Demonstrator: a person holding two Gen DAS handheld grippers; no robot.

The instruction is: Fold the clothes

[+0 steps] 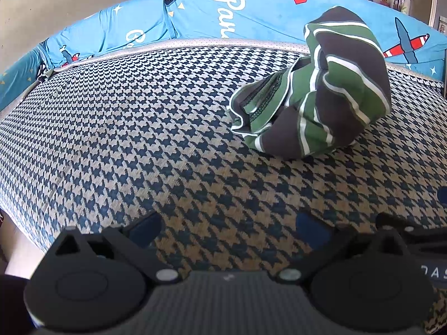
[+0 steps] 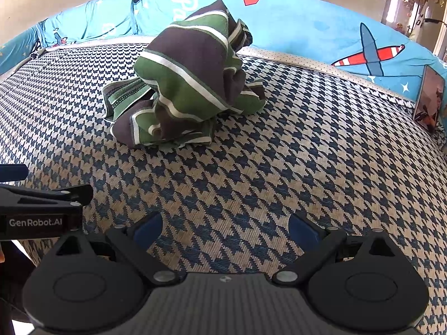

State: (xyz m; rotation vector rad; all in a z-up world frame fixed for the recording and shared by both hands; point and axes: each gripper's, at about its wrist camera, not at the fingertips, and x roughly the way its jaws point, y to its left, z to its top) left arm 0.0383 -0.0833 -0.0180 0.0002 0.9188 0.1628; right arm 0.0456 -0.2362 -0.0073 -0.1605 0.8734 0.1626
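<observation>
— Starting left: how stands the left tool [image 1: 227, 224]?
— Spread wide, empty, above the houndstooth mattress [image 1: 111, 128].
— And the striped garment [image 1: 313, 89]?
— Crumpled in a heap at two o'clock, near the blue bedsheet [image 1: 251, 19].
— The right tool [image 2: 225, 227]?
— Wide too, empty; heap at eleven o'clock.

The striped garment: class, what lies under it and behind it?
The striped garment sits crumpled on the houndstooth cover. Behind it runs a blue bedsheet printed with airplanes. The cover directly beneath it, and anything inside its folds, is hidden.
</observation>
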